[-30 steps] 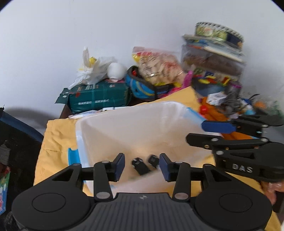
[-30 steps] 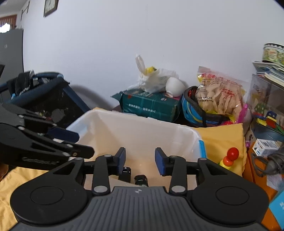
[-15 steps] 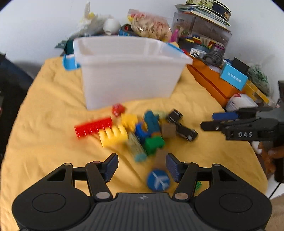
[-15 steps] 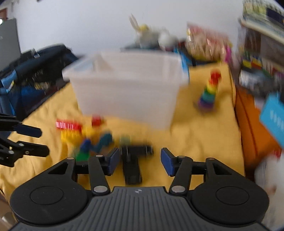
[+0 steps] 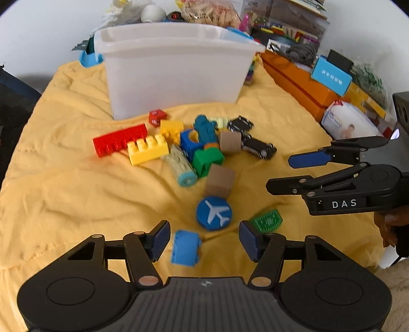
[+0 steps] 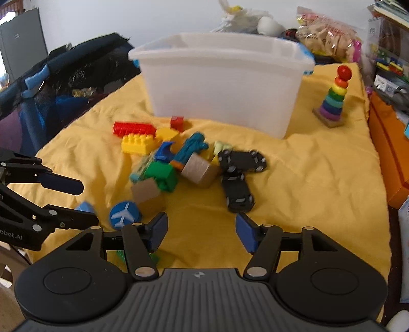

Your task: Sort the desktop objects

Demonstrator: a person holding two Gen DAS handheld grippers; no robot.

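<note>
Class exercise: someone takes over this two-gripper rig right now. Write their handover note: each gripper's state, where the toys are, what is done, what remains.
Left gripper: open, empty, over a light blue block.
Right gripper: open, empty, near two black toy cars.
Coloured bricks, wooden cubes and a blue airplane disc lie piled on the yellow cloth before the white plastic bin.
Done: bin contents not visible from here.
Left: sort the whole pile.

A rumpled yellow cloth (image 6: pixel 319 178) covers the table in front of me. Along its right edge I see a long orange box (image 5: pixel 301 84) with a light blue card box (image 5: pixel 331 76) resting on it. A clear bag of snacks (image 6: pixel 324 40) leans against the white wall (image 6: pixel 127 18). A dark blue mesh playpen (image 6: pixel 64 76) stands to my left.
</note>
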